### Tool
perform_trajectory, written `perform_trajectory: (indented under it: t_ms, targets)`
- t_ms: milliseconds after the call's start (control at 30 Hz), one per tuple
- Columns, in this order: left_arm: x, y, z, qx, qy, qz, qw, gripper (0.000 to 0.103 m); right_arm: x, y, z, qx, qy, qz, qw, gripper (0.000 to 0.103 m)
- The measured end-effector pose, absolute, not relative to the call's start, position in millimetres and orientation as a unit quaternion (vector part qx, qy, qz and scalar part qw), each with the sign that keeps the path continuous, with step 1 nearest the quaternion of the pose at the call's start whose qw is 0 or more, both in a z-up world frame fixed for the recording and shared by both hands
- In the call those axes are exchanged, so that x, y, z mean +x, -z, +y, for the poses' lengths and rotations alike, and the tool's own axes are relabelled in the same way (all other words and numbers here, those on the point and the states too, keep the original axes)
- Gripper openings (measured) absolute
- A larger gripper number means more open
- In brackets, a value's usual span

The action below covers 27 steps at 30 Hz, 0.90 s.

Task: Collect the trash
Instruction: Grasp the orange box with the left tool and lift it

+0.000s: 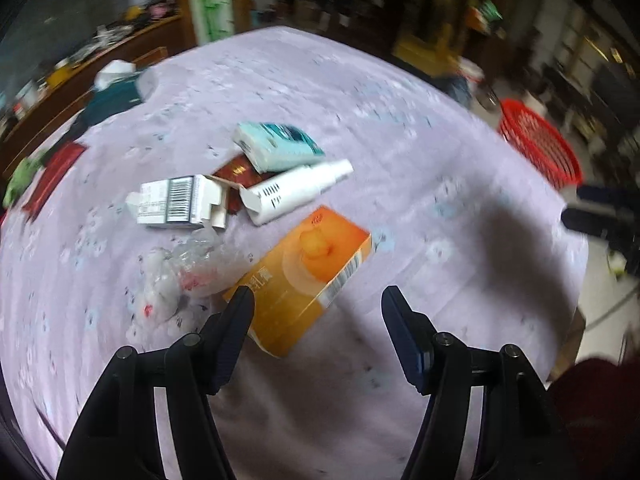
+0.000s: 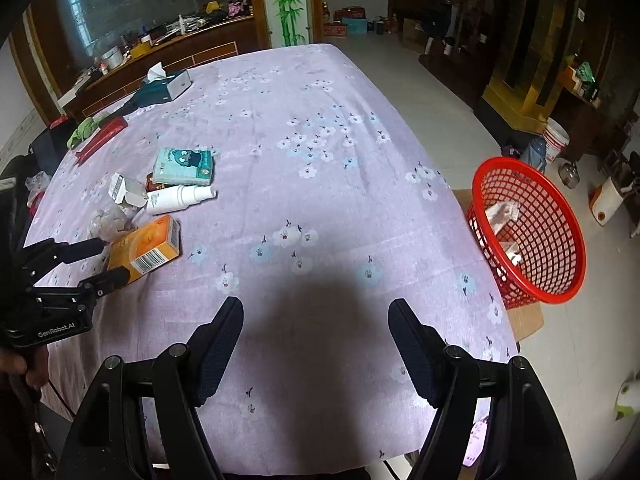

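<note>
Red basket [image 2: 532, 240] beside table [image 2: 320, 120], holding a few pale wrappers [image 2: 502, 212]. Left gripper [image 1: 316, 300] spread wide at orange box [image 1: 308, 272]. Right gripper [image 2: 316, 308] released, empty.

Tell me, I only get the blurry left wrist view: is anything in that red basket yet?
Observer: Yes. The right wrist view shows the red basket already holding a couple of pale wrappers.
Operator: Where does it stand?
Observer: Tilted on a cardboard box beside the table.
Operator: Is my gripper on the orange box?
Observer: Seen side-on, the left gripper is open, a finger on either side of the orange box.
</note>
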<state>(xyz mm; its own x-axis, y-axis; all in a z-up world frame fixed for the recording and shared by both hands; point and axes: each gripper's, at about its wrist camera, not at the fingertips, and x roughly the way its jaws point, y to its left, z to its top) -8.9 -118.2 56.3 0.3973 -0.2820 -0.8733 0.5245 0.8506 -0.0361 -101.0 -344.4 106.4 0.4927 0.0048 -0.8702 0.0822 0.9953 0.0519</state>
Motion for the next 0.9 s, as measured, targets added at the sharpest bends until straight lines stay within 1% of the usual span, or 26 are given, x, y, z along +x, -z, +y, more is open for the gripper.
perform_trajectory:
  t_ms: [100, 233, 300, 367, 533, 633, 667, 700, 733, 800, 867, 900]
  targets:
    - [-2, -50, -121, 0.136, 0.259, 0.496, 0.818, 0.065, -104, -107, -347, 0.047, 0.032, 0.503, 0.863, 0.079]
    - [17, -39, -120, 0.125, 0.265, 0.508, 0.810, 0.065, -108, -109, -355, 0.056, 0.049, 0.501, 0.862, 0.079]
    - [24, -36, -119, 0.128, 0.264, 0.508, 0.810, 0.070, -111, -109, -359, 0.060, 0.057, 0.500, 0.862, 0.079]
    - [28, -32, -120, 0.132, 0.269, 0.510, 0.806, 0.071, -111, -109, -362, 0.063, 0.063, 0.501, 0.861, 0.079]
    - [31, -20, -126, 0.138, 0.275, 0.520, 0.797, 0.071, -112, -108, -365, 0.068, 0.066, 0.504, 0.859, 0.079]
    - [26, -16, -133, 0.152, 0.253, 0.509, 0.809, 0.071, -110, -108, -362, 0.064, 0.060, 0.504, 0.859, 0.079]
    - [25, -17, -135, 0.147, 0.249, 0.506, 0.813, 0.068, -109, -107, -361, 0.063, 0.058, 0.505, 0.859, 0.079]
    - [25, -18, -135, 0.139, 0.246, 0.504, 0.816, 0.062, -108, -106, -360, 0.062, 0.055, 0.507, 0.858, 0.079]
    - [26, -19, -136, 0.134, 0.241, 0.503, 0.819, 0.059, -107, -106, -358, 0.061, 0.052, 0.508, 0.858, 0.079]
    - [28, -23, -136, 0.119, 0.232, 0.503, 0.824, 0.043, -106, -104, -355, 0.057, 0.046, 0.510, 0.857, 0.079]
    - [31, -27, -134, 0.097, 0.231, 0.503, 0.827, 0.035, -104, -103, -351, 0.052, 0.038, 0.511, 0.857, 0.079]
    - [33, -28, -133, 0.090, 0.227, 0.504, 0.828, 0.033, -103, -102, -350, 0.050, 0.035, 0.512, 0.857, 0.079]
